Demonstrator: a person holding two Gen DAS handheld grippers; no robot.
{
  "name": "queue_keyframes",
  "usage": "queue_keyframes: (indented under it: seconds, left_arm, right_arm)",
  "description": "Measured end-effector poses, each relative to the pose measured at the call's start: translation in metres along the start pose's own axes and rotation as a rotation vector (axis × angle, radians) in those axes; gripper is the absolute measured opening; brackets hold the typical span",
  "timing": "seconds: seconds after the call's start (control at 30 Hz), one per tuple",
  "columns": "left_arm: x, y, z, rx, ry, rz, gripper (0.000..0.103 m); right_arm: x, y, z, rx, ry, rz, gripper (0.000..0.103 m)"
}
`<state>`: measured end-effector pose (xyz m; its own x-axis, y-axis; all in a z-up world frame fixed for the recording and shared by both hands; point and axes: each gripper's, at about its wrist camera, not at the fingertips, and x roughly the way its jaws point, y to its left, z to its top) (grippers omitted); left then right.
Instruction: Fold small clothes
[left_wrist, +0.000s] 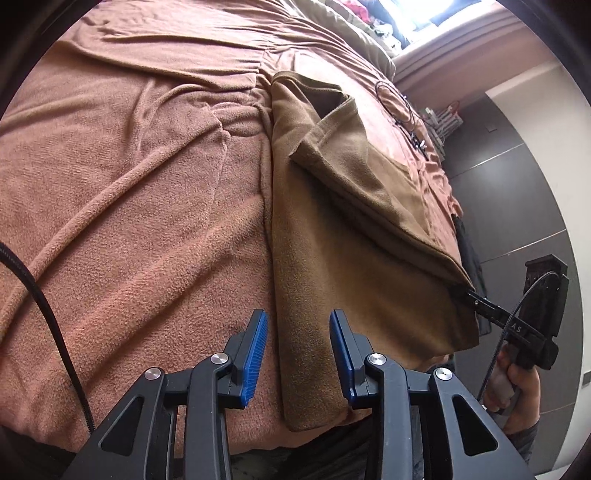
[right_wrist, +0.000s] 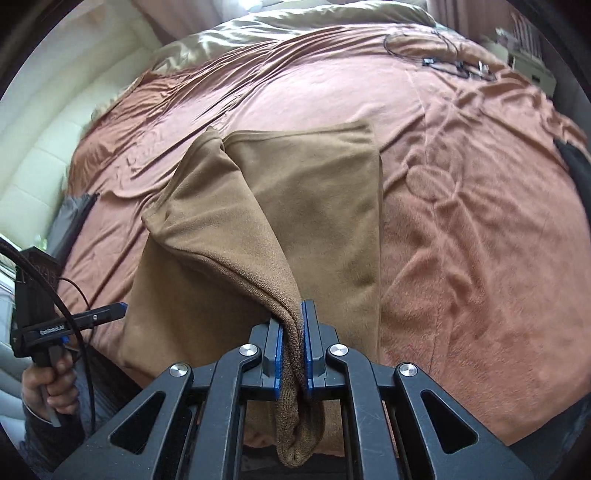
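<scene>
On the bedspread (right_wrist: 461, 221), brown cloth (right_wrist: 295, 192) in right gripper (right_wrist: 293, 347)

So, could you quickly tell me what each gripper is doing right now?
Left gripper: open, holding nothing, its fingers either side of the brown cloth's edge.
Right gripper: closed on a bunched edge of the brown cloth.

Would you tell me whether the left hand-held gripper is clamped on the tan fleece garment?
No: the left hand-held gripper stands open, its blue pads apart above the tan fleece garment.
</scene>
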<state>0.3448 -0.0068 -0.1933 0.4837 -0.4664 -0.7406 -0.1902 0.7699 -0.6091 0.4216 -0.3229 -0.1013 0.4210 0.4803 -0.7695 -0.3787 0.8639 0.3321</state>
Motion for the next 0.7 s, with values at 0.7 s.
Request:
queue_keyframes:
  seconds: [0.7]
  left_arm:
    - [0.015, -0.011, 0.0, 0.036, 0.035, 0.075, 0.036]
  right_arm:
    - [-0.023, -0.025, -0.04, 0.04, -0.061, -0.003, 0.017]
